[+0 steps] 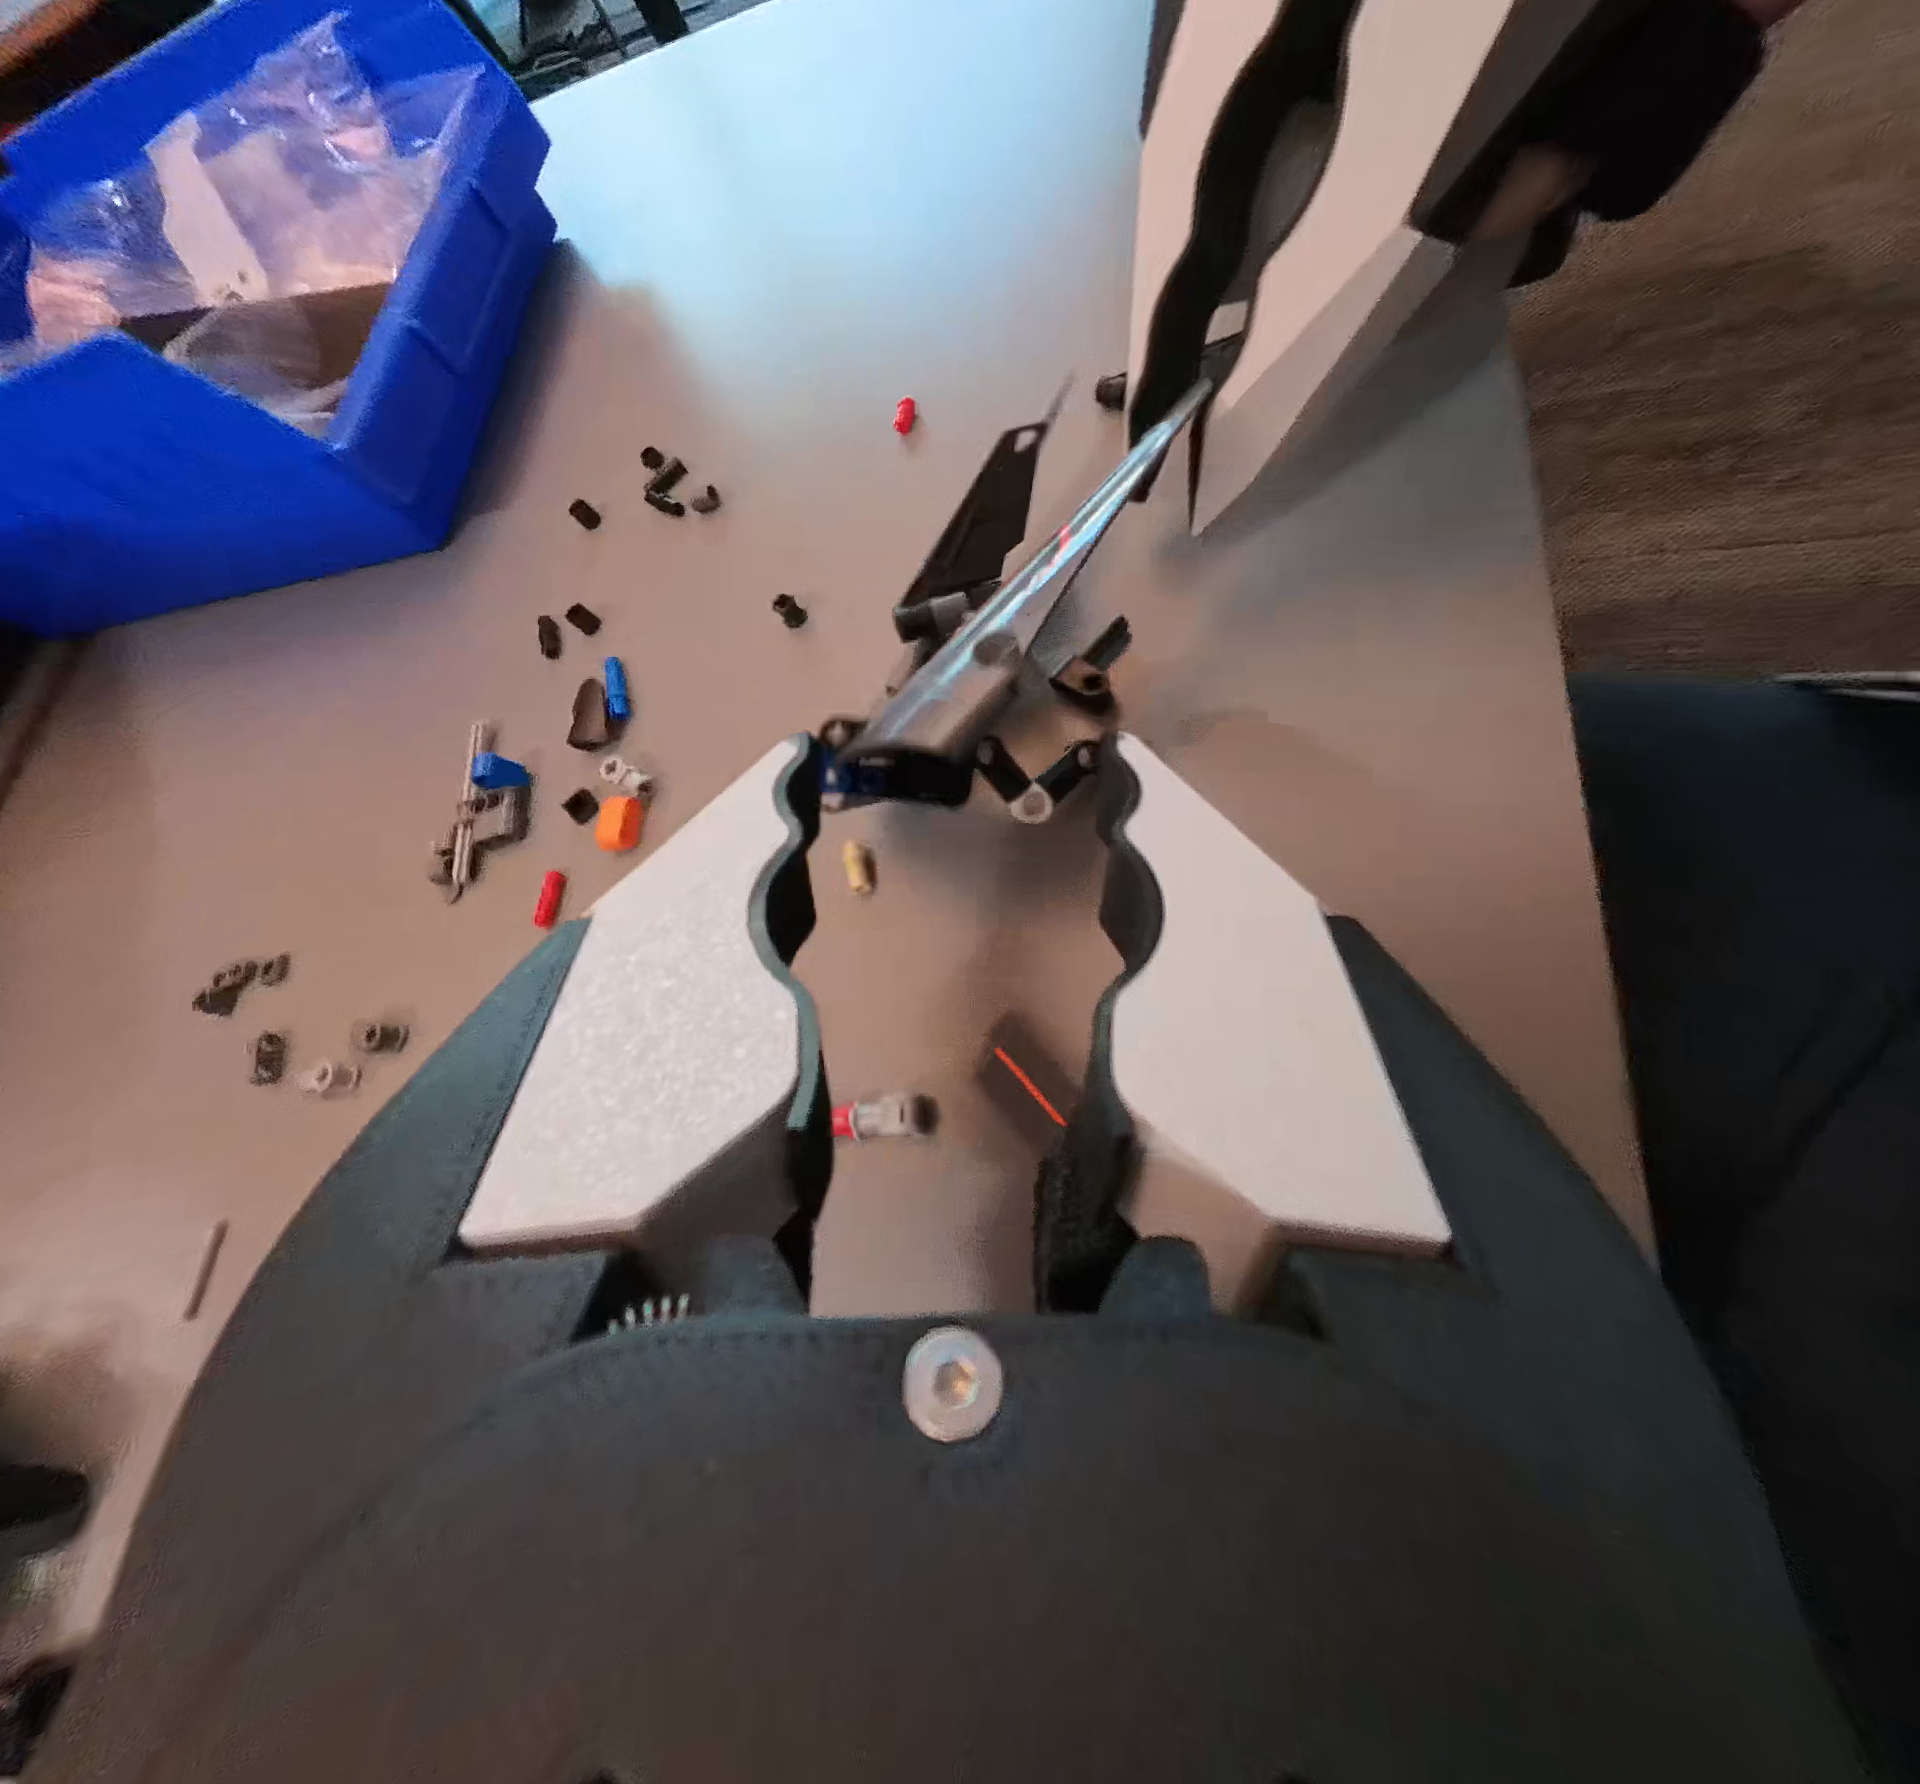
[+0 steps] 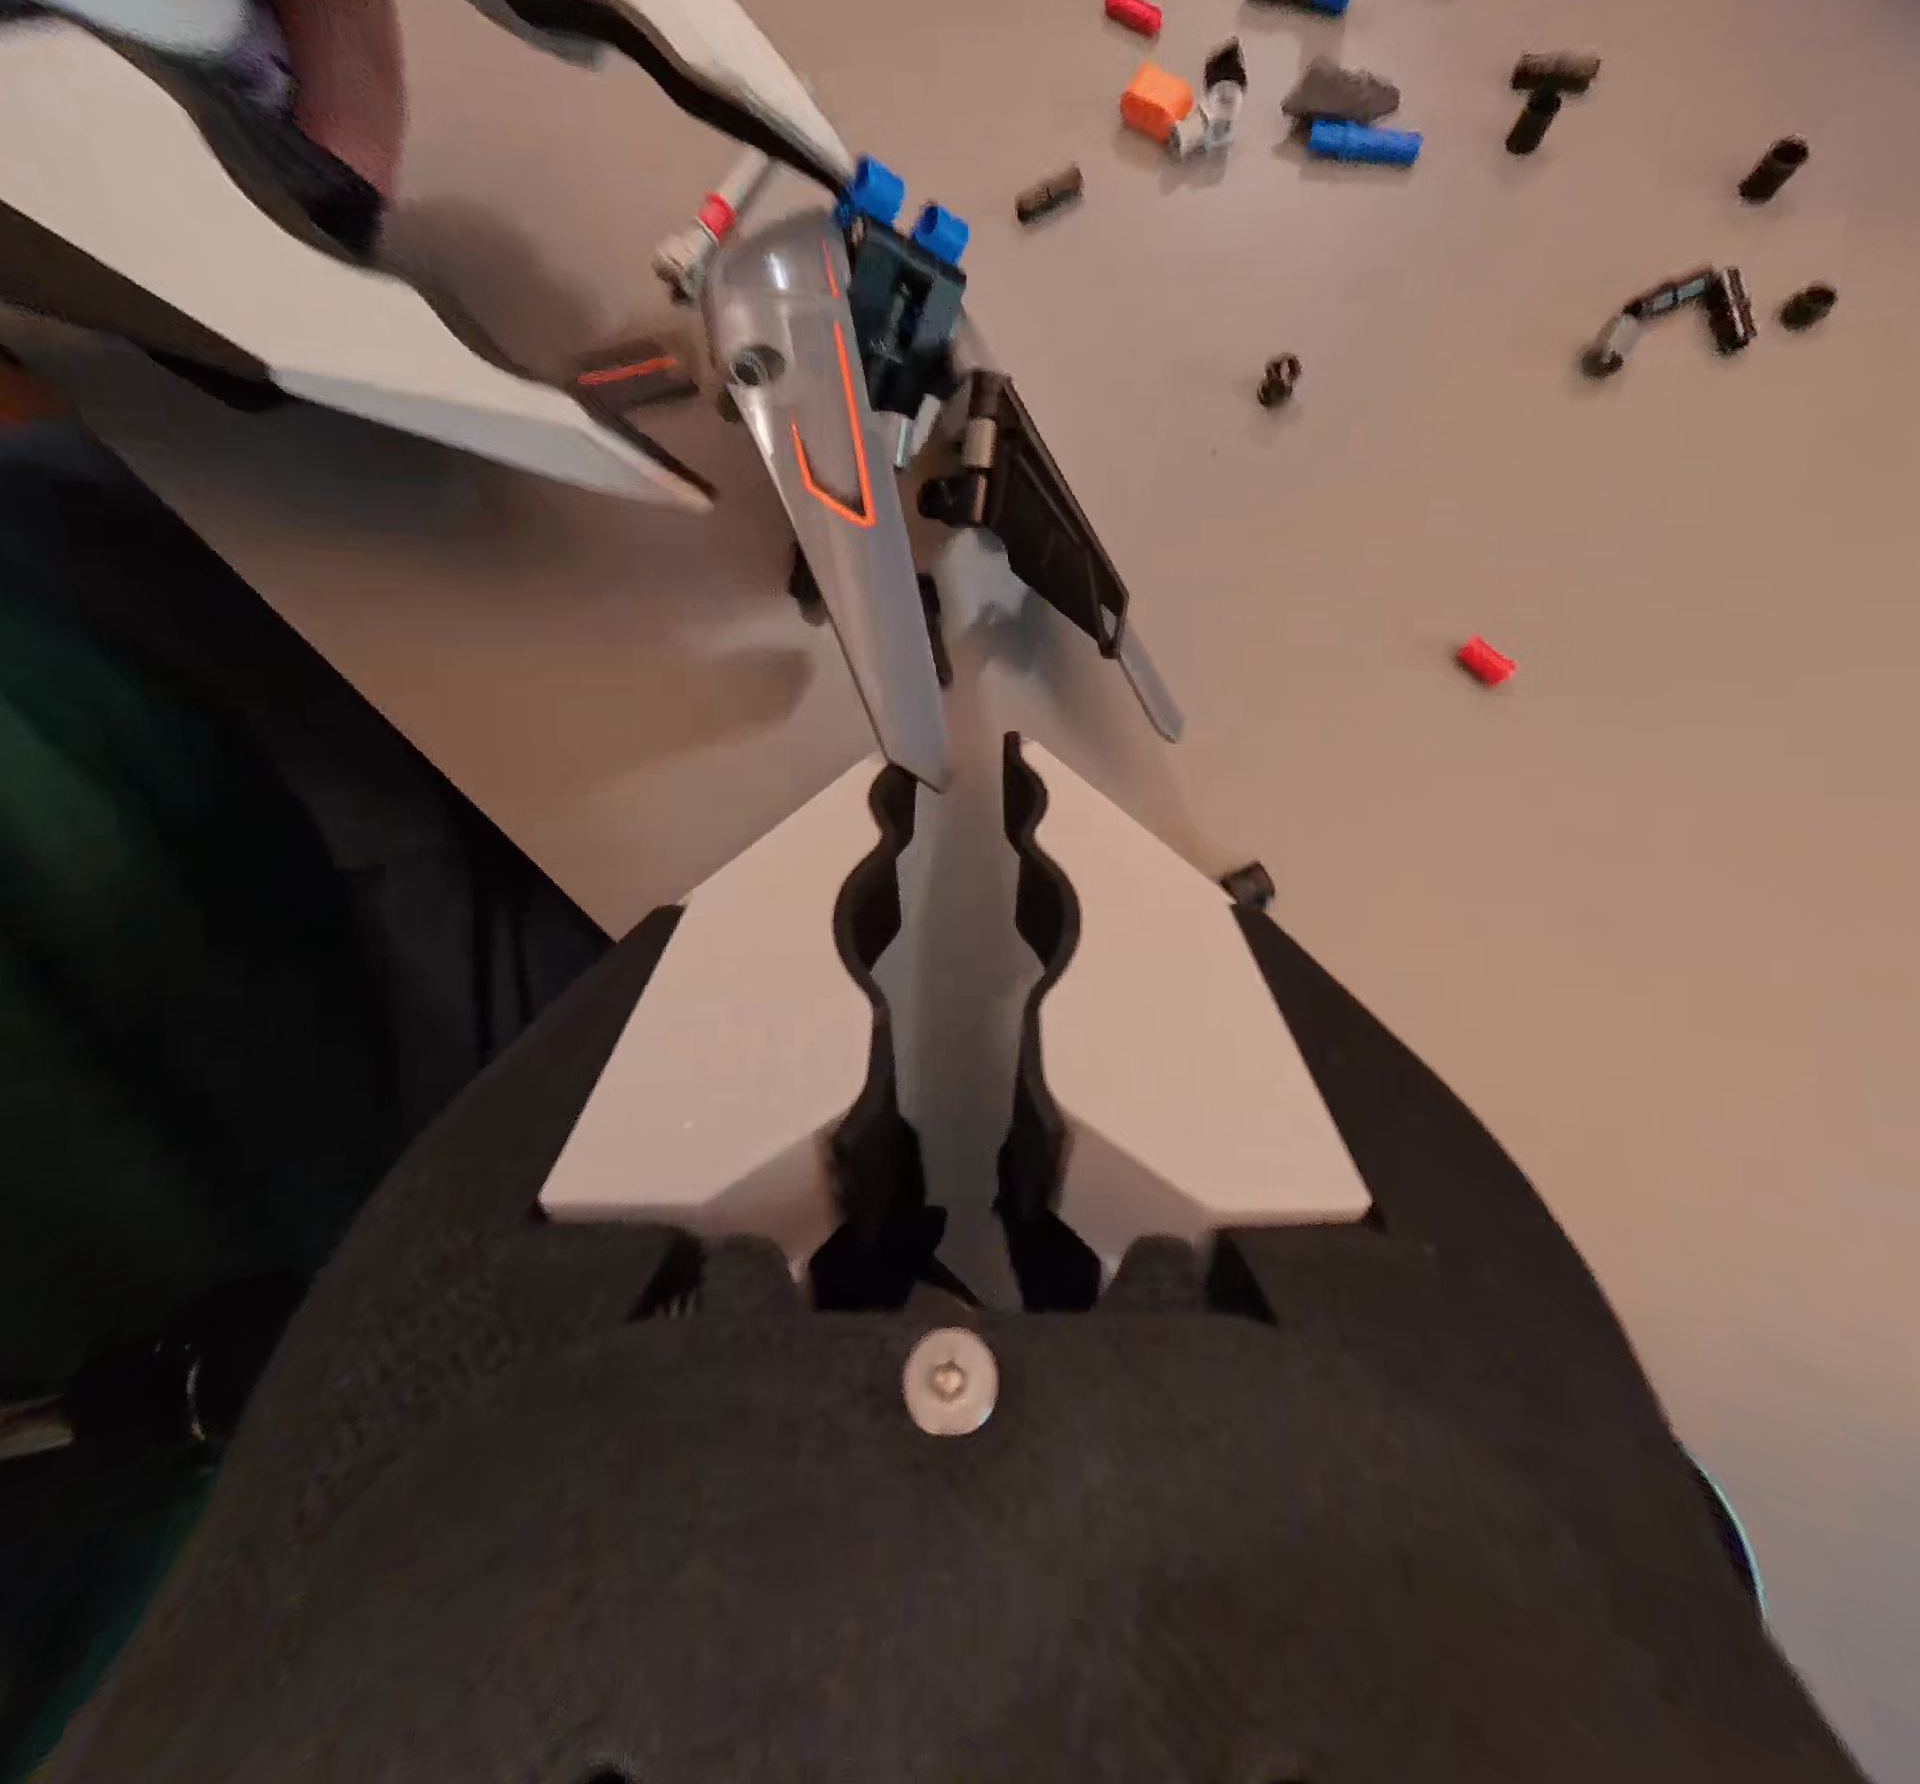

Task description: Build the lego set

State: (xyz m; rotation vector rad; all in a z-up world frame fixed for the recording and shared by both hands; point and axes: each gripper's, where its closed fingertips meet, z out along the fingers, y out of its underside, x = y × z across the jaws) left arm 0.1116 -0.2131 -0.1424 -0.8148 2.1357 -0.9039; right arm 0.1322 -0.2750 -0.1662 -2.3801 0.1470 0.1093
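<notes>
the half-built lego model (image 1: 971, 685) is held off the table (image 1: 831, 228), near its right edge, with its long silver panel (image 2: 831, 508) as the long axis. in the left wrist view that axis is seen running from the left gripper (image 1: 961, 778) up and away to the right gripper (image 1: 1195, 415). the narrow tip of the panel is pinched between the right gripper's fingers, which are drawn nearly together on it. the thick end, with its black links and blue pins (image 2: 904, 207), is met by the left gripper, whose jaws are set well apart; one fingertip (image 1: 800, 768) is seen touching the blue end, while the other side is not clearly in contact, so a firm clamp there cannot be told.

the model is thus spanned end to end by the two grippers, and the left one is the nearer to the working end. the loose parts, among them an orange brick (image 1: 618, 822), red pins (image 1: 549, 899) and a small grey and blue sub-assembly (image 1: 483, 804), are scattered on the table toward the blue bin (image 1: 208, 446) at the far left corner, on the left gripper's side. it is judged that any fetching would fall to the left gripper, while the model is kept steady along its axis by the right
</notes>
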